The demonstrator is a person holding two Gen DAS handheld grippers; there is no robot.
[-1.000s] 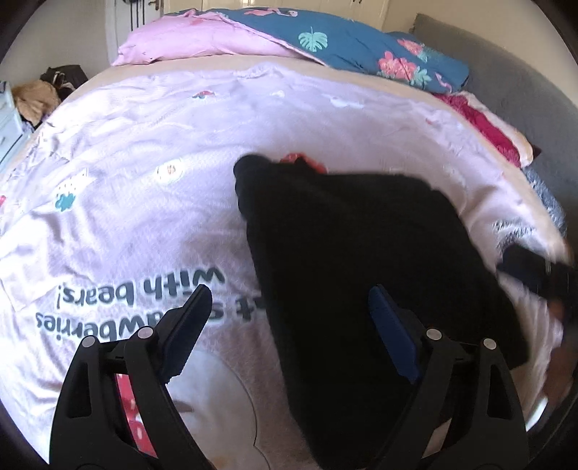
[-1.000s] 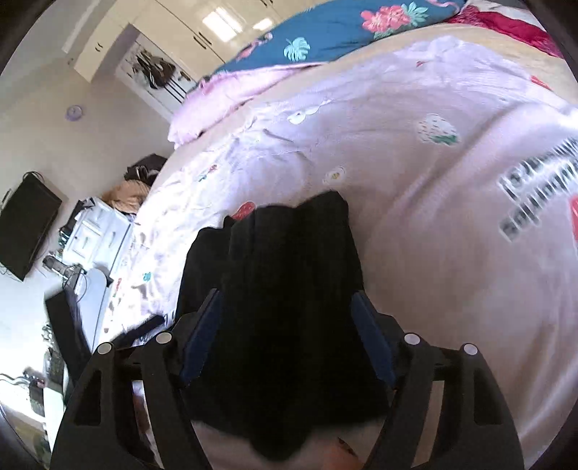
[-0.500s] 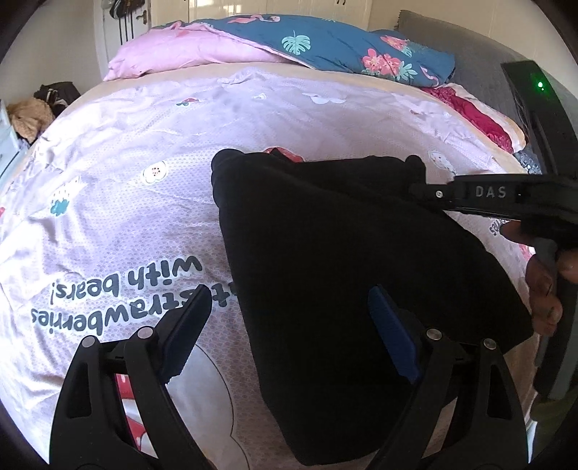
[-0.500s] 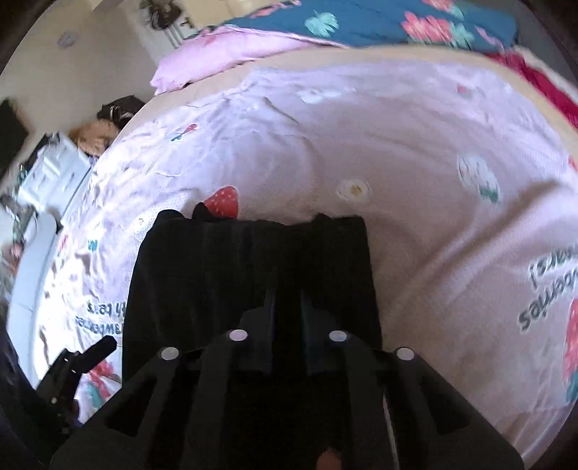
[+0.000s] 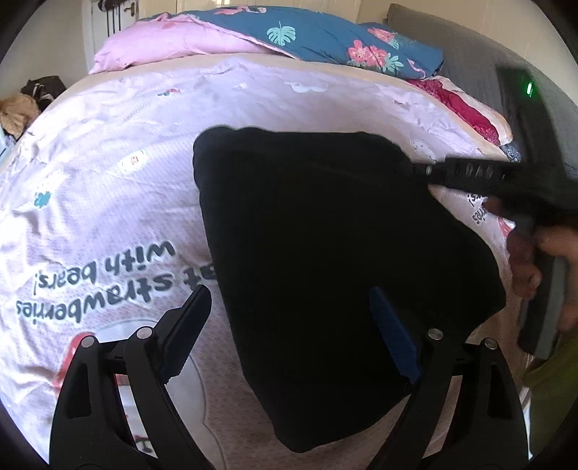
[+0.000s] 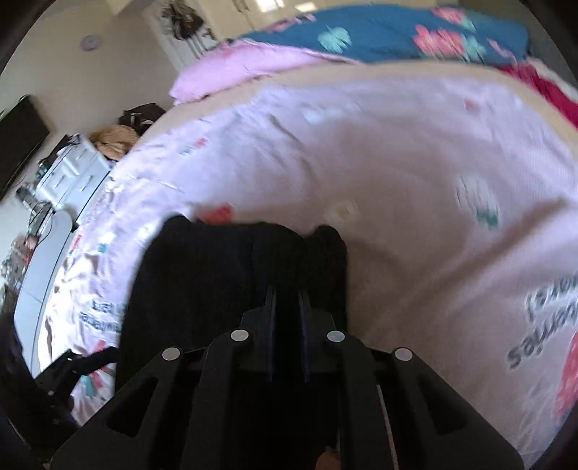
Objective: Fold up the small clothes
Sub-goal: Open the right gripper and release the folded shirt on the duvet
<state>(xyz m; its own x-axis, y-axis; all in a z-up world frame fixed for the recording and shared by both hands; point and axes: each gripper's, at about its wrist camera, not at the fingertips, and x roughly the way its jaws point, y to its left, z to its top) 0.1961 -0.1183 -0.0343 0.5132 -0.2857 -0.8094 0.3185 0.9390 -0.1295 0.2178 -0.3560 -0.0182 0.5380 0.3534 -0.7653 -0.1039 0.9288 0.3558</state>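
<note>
A black garment (image 5: 325,235) lies spread on the pink printed bedspread (image 5: 108,202). My left gripper (image 5: 289,314) is open above its near left edge, one finger over the bedspread and one over the cloth, holding nothing. My right gripper (image 6: 287,293) is shut on the garment's right edge (image 6: 234,274). In the left wrist view the right gripper (image 5: 466,171) reaches in from the right and pinches the garment's far right corner. The view from the right wrist is blurred.
Pink and blue flowered pillows (image 5: 289,32) lie at the bed's head. A red cloth (image 5: 466,112) lies at the far right edge by a grey headboard (image 5: 469,65). White drawers (image 6: 68,173) and clutter stand beside the bed on the left.
My right gripper closed on the garment's right edge and has drawn it a little to the right. My left gripper stayed open and shifted slightly.
</note>
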